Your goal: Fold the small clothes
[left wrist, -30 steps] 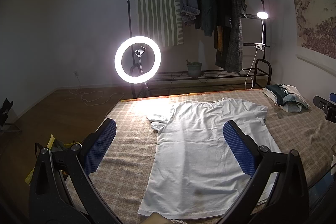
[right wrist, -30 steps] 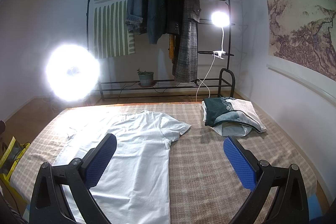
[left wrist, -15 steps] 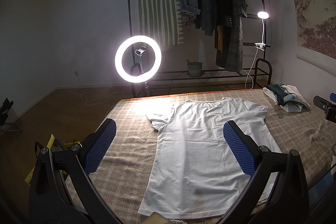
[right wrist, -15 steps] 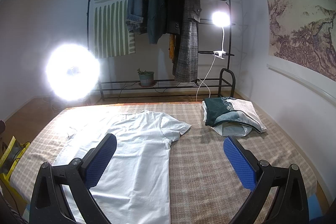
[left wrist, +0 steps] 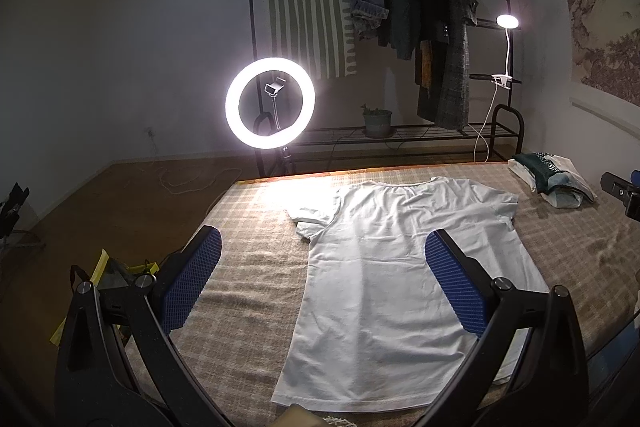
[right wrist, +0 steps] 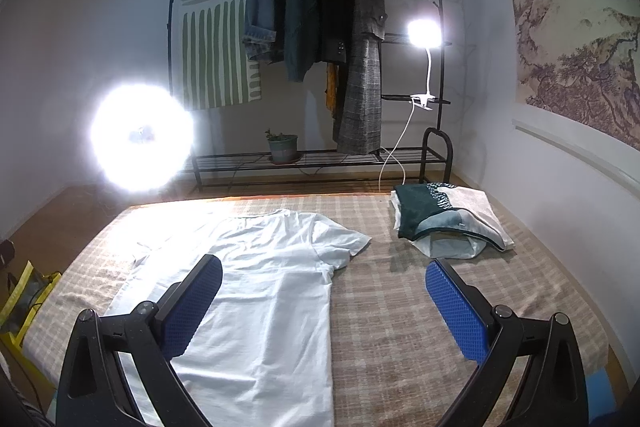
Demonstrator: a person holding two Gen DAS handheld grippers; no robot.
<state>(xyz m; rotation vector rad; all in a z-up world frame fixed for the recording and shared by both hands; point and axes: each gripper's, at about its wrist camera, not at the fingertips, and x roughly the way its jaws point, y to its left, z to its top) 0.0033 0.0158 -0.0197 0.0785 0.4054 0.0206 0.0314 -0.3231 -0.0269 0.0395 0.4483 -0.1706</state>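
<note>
White T-shirt: the white T-shirt (left wrist: 396,275) lies spread flat on the plaid bed cover (left wrist: 248,291), collar toward the far edge and hem toward the cameras; in the right wrist view the same shirt (right wrist: 272,291) fills the left half of the bed.
Sleeves: one short sleeve (left wrist: 310,217) spreads toward the ring light side, creased at its tip; the other sleeve (right wrist: 344,241) points toward the folded pile.
Left gripper: the left gripper (left wrist: 322,281) hovers above the shirt's lower half, fingers spread wide and holding nothing; one blue-padded finger (left wrist: 190,281) is over bare bed cover, the other over the shirt body.
Right gripper: the right gripper (right wrist: 322,305) hangs above the shirt's right edge, fingers wide apart and empty; its left finger (right wrist: 192,307) sits over the shirt, its right one over the plaid cover.
Folded pile: a stack of folded clothes (right wrist: 448,221), dark green on top of pale pieces, rests near the far right corner of the bed, apart from the shirt.
Ring light: a lit ring light (left wrist: 270,103) stands on the floor beyond the far left corner of the bed, a phone clamp at its centre.
Clothes rack: a black clothes rack (right wrist: 436,39) against the wall carries a striped cloth, jackets and a long coat.
Clip lamp: a lit clip lamp (right wrist: 424,35) is clamped to the rack's right side.
Potted plant: a small potted plant (right wrist: 282,147) stands on the rack's bottom shelf.
Wall: a landscape painting (right wrist: 576,39) covers the right-hand wall.
</note>
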